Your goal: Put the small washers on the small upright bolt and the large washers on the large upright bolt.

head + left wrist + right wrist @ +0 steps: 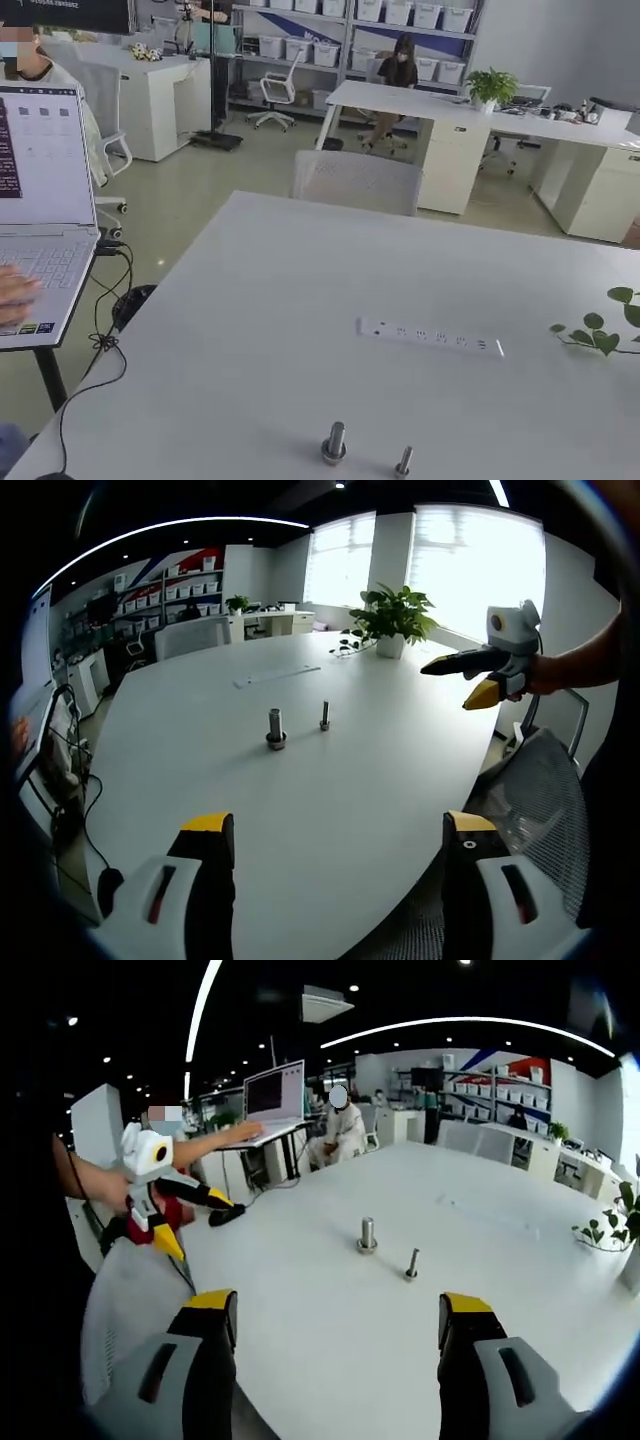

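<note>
— What are the grippers doing?
— The left gripper (338,828) and right gripper (338,1303) are both hovering with jaws apart, carrying nothing.
— And the bolts?
— The large bolt (334,443) and small bolt (404,461) are standing side by side near the table's (300,300) near edge, shafts pointing straight up. The task is looking barely begun.

Large bolt (334,443) left of small bolt (404,462), power strip (430,336) behind
</note>
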{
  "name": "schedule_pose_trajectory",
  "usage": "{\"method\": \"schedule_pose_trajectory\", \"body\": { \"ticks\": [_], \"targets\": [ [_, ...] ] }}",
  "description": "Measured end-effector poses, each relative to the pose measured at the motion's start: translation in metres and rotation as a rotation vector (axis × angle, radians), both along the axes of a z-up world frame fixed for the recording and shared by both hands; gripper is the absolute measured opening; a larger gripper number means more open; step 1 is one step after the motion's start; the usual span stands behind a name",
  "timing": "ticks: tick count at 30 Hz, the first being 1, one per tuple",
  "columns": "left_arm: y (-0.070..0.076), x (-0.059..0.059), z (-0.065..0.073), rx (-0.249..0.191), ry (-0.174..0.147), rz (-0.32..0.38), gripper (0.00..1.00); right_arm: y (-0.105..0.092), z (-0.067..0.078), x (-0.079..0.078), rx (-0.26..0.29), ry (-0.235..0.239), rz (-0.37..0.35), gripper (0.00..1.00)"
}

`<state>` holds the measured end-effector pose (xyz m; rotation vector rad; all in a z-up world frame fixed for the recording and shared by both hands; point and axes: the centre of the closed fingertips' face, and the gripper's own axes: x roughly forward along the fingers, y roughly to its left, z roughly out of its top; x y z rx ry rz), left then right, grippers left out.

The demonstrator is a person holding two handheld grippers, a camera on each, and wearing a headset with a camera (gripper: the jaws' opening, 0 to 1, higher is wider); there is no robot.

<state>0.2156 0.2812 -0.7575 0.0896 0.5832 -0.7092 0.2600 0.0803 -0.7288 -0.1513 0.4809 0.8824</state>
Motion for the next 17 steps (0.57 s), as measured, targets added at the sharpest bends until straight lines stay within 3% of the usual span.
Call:
{"method": "schedule_pose_trajectory", "body": {
  "ticks": [6, 10, 17],
  "targets": [
    [-0.002, -0.004, -0.005, 0.004, 0.019, 0.003, 0.87, -0.007, -0.008, -0.003, -0.032, 0.002, -0.011, 0.88],
    [-0.002, -0.003, -0.005, 0.004, 0.027, 0.008, 0.87, -0.008, -0.022, -0.013, -0.078, 0.045, 0.009, 0.89],
    [-0.004, -0.001, -0.002, 0.01, 0.019, 0.003, 0.87, -0.008, -0.022, -0.016, -0.07, 0.045, 0.007, 0.9]
  ]
}}
